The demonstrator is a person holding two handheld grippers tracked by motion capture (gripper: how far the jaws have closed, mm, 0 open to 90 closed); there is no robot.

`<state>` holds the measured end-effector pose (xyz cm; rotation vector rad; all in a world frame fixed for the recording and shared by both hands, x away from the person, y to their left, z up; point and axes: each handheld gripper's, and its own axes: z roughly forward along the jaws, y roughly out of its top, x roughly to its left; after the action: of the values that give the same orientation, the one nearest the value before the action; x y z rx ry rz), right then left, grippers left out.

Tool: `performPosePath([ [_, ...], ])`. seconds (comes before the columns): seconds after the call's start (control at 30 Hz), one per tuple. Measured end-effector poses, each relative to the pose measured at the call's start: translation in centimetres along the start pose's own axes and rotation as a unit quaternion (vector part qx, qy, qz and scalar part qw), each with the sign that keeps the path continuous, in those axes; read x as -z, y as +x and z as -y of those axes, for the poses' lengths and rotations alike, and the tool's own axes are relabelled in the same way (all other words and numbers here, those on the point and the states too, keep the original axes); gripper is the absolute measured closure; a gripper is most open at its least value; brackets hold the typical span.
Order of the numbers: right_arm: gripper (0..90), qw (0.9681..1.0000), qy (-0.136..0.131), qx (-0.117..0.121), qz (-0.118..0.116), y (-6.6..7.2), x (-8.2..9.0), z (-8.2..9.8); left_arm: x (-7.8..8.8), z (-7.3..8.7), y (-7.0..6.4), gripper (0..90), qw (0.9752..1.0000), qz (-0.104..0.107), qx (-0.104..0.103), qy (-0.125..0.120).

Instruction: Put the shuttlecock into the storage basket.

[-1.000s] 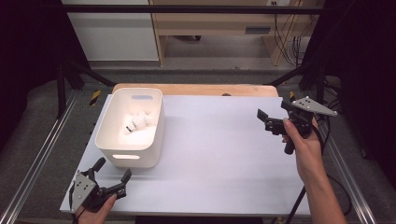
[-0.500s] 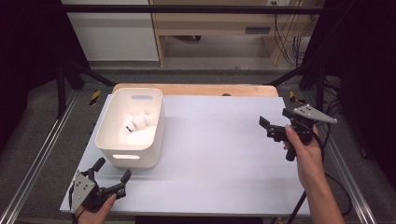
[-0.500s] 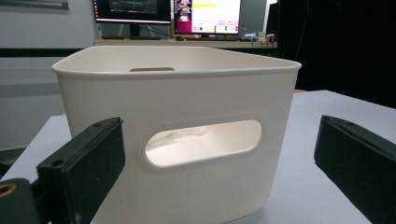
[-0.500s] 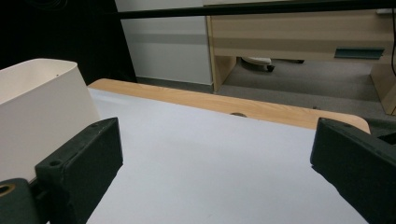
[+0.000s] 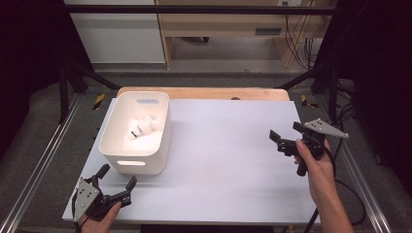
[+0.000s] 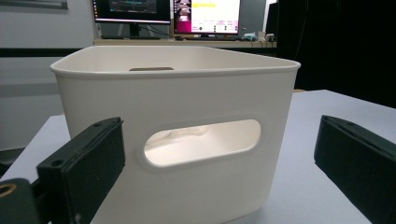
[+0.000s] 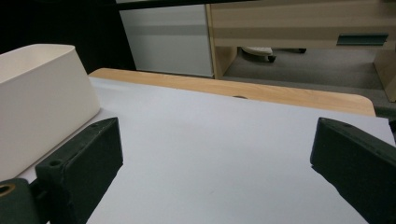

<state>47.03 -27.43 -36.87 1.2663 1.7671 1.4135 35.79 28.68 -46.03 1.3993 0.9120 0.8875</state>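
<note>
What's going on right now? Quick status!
Left gripper open, facing white bin. Right gripper open, empty, over table. Nothing in the way.

Each hand carries a black two-jaw gripper: the left gripper (image 5: 116, 182) has a grey plate with small holes on its top, and the right gripper (image 5: 286, 135) has a grey three-cornered plate. The jaws are thick black blocks with a small screw hole and a brass-coloured fitting near the base. A black cable (image 5: 351, 187) trails from the right gripper, and the forearms are without sleeves.
</note>
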Motion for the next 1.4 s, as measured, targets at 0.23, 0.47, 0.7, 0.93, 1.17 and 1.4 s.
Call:
performPosePath([
  [0.23,2.9,0.9999,0.01,0.002,0.002,0.1,0.3,1.6,0.0,0.0,0.0,2.0,1.0,0.002,-0.001,0.001],
  [0.47,3.0,0.9998,0.02,0.005,0.0,0.5,0.7,3.3,0.0,0.0,-0.1,2.0,1.0,0.004,-0.001,0.002],
  [0.7,3.2,0.9998,0.015,0.013,0.0,1.0,1.1,4.8,0.0,0.0,-0.1,1.8,1.0,0.006,0.001,0.001],
  [0.93,3.7,0.9996,0.003,0.028,-0.004,1.4,1.6,6.0,-0.1,0.0,-0.2,1.7,1.0,0.009,-0.001,0.001],
  [1.17,3.6,0.999,-0.012,0.042,-0.012,1.8,1.8,7.2,-0.1,0.0,-0.3,1.5,0.9999,0.013,0.0,0.001],
  [1.4,3.6,0.998,-0.02,0.053,-0.026,2.3,1.7,8.4,-0.1,0.0,-0.4,1.2,0.9999,0.017,-0.003,0.002],
])
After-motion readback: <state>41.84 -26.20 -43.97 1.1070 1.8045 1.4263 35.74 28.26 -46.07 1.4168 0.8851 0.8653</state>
